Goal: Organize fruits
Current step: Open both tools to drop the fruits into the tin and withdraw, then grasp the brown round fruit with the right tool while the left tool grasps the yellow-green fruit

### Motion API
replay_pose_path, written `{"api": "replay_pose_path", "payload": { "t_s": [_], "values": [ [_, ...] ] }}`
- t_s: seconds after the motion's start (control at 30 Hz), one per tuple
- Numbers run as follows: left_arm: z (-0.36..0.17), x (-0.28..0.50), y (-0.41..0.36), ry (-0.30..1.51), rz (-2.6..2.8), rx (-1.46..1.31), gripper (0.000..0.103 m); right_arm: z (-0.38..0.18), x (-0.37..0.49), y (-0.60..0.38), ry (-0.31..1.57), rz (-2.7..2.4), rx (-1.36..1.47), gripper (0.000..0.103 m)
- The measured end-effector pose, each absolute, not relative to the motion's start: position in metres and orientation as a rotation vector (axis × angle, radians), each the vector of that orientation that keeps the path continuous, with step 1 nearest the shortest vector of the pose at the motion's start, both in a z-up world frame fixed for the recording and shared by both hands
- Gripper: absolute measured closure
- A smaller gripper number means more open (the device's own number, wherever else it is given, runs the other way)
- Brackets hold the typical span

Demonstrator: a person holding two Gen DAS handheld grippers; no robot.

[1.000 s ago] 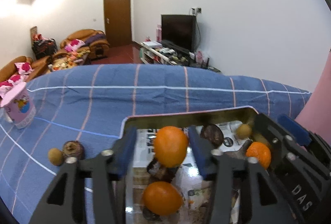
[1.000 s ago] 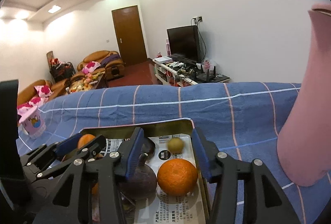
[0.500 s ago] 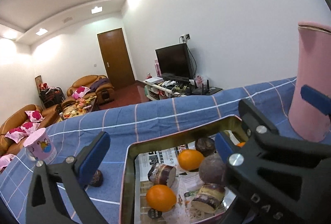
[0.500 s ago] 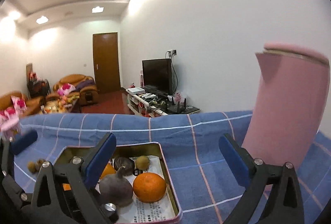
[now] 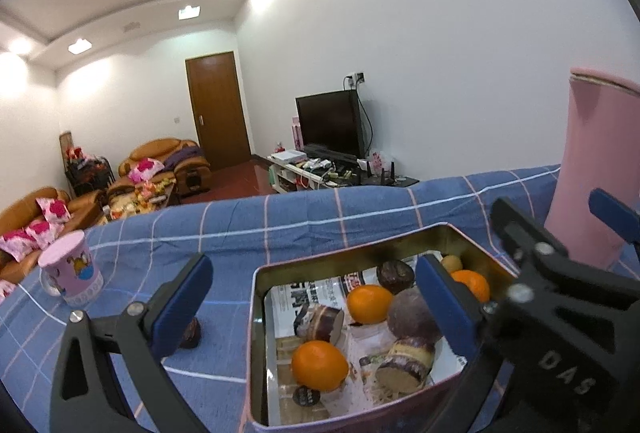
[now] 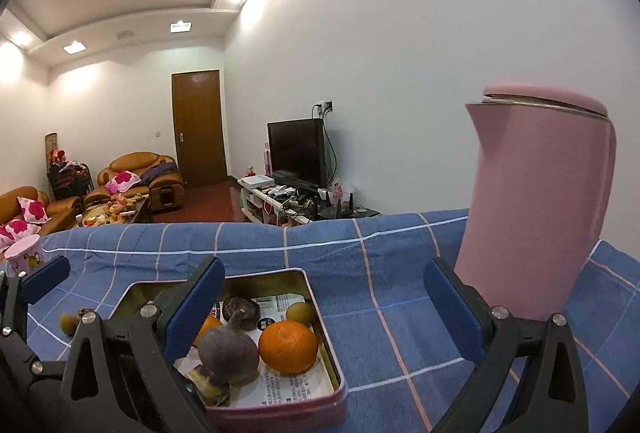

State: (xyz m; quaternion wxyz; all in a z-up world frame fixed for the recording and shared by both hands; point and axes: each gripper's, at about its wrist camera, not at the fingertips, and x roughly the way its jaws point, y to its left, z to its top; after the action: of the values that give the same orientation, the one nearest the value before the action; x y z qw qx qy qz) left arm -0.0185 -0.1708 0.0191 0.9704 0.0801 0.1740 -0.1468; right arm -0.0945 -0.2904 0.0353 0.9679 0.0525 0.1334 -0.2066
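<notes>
A pink metal tin [image 5: 256,317] lined with newspaper holds three oranges [image 5: 319,365], a round purple fruit [image 5: 408,315], a dark brown fruit [image 5: 394,275], a kiwi [image 5: 452,263] and cut pieces [image 5: 320,321]. My left gripper [image 5: 312,269] hovers over the tin's near left corner, open, with nothing between its pads. My right gripper [image 6: 324,273] stands open above the tin [image 6: 320,313], near its right rim. An orange [image 6: 288,347], the purple fruit [image 6: 229,355] and the kiwi [image 6: 300,313] lie below it. Neither gripper touches any fruit.
A tall pink kettle [image 6: 536,225] stands on the blue checked cloth [image 6: 384,273] right of the tin. A pink cup [image 5: 72,269] stands at the far left. A dark fruit [image 5: 190,333] and a small kiwi [image 6: 68,323] lie on the cloth left of the tin.
Both grippers opened wide and drew back and up from the tin. The orange that was between the left pads now lies in the tin.
</notes>
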Motion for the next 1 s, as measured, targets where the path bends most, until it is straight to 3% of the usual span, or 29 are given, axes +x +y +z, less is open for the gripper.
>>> {"api": "replay_pose_path", "payload": {
  "t_s": [1.0],
  "values": [
    [0.011, 0.01, -0.063, 0.439, -0.171, 0.12, 0.0, 0.031, -0.068, -0.211, 0.343, -0.396, 0.087, 0.002]
  ]
}}
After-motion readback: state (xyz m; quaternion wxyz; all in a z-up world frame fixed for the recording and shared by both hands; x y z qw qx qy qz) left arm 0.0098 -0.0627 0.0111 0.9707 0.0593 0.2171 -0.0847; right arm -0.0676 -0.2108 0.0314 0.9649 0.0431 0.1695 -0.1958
